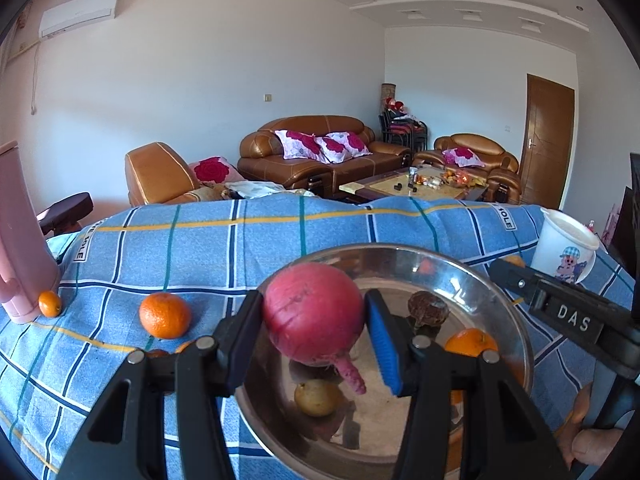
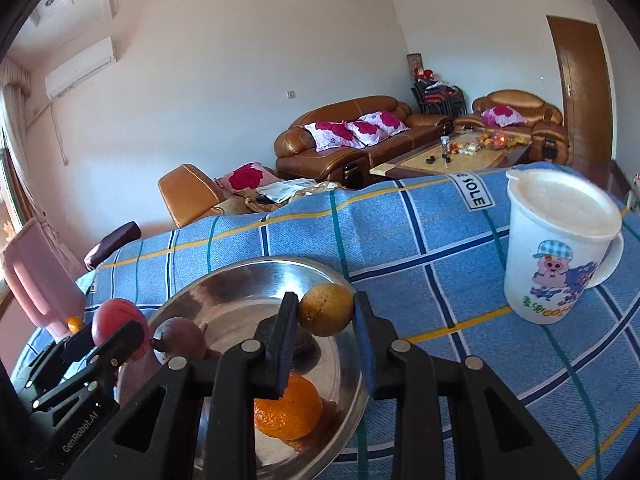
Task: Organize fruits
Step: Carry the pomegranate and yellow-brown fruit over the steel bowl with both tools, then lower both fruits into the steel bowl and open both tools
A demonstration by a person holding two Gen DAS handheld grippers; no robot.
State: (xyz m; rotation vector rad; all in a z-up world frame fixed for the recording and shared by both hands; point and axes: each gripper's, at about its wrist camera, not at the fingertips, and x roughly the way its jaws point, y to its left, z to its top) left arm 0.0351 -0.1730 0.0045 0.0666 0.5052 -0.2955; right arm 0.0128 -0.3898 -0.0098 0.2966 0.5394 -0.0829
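Observation:
My left gripper is shut on a round red radish with a pink root tail and holds it over the steel bowl. The bowl holds a yellowish fruit, a brown shrivelled fruit and an orange. My right gripper is shut on a yellow-brown fruit above the bowl's right rim; an orange lies below it. The left gripper with the radish shows at the left of the right wrist view.
Two oranges lie on the blue checked cloth left of the bowl, one against a pink jug. A white lidded cartoon mug stands at the right. Brown sofas and a coffee table stand behind.

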